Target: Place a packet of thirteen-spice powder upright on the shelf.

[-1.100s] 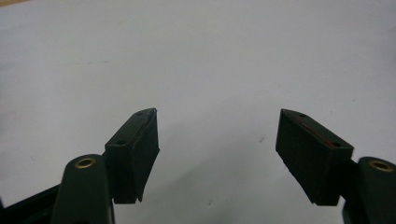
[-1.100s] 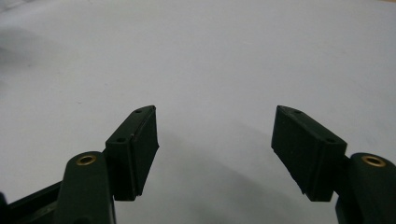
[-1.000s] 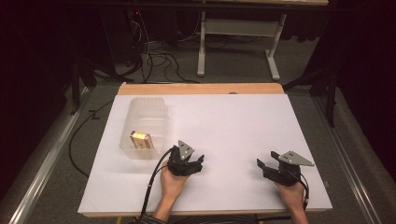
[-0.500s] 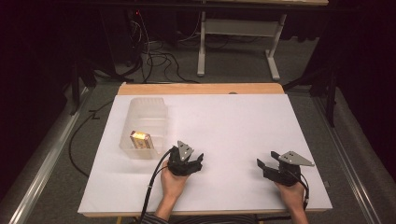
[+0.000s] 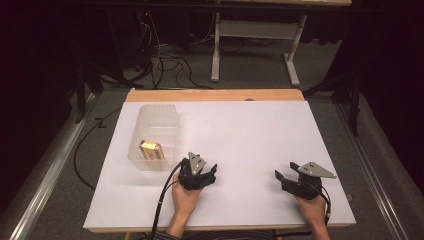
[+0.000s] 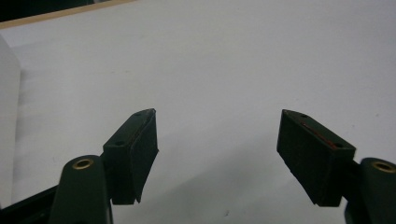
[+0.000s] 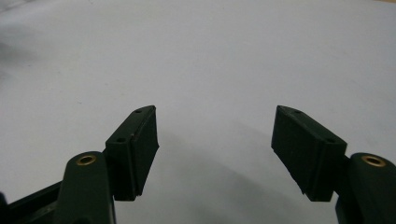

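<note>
Both grippers sitting near edge, jaws spread, gripping nothing.
Left gripper (image 5: 205, 172) resting just right of clear bin (image 5: 152, 137); right gripper (image 5: 285, 179) hovering well apart; white surface (image 5: 250, 135) lying open between.

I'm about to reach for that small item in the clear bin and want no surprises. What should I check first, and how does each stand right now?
1. Left gripper open: ok, jaws stand wide apart in the left gripper view, nothing between them.
2. Right gripper open: ok, jaws apart and empty.
3. Small yellowish box inside the clear bin: ok, at the bin's near end.
4. Bin top open: cannot tell, no lid is evident but the plastic is translucent.
5. Path from left gripper to bin: ok, the bin sits just ahead and to its left on the white tabletop.
6. Box's exact orientation: cannot tell, too small and glary.
</note>
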A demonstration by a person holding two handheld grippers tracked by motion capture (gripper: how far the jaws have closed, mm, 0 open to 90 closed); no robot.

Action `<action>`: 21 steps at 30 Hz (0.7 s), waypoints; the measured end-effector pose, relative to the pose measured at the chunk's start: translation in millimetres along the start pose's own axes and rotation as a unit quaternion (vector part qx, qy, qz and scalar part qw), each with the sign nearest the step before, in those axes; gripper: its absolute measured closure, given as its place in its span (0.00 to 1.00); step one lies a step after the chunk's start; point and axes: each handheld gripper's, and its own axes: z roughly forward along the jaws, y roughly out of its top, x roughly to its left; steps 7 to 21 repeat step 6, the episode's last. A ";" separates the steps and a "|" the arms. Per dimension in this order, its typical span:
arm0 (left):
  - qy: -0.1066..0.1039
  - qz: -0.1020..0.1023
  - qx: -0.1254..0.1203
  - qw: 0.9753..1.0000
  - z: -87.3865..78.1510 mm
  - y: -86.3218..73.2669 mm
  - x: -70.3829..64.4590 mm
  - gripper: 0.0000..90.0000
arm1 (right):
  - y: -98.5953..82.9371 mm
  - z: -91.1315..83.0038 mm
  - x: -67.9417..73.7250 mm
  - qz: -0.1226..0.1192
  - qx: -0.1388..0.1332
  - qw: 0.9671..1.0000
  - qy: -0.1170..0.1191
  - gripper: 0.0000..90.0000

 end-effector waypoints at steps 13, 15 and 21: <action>-0.002 -0.003 0.002 1.000 0.3 0.1 0.7 0.32 | 0.1 0.0 0.4 0.000 0.002 1.000 -0.001 0.35; -0.002 -0.003 0.002 1.000 0.3 0.1 0.7 0.32 | 0.1 0.0 0.4 0.000 0.002 1.000 -0.001 0.35; -0.002 -0.003 0.002 1.000 0.3 0.1 0.7 0.32 | 0.1 0.0 0.4 0.000 0.002 1.000 -0.001 0.35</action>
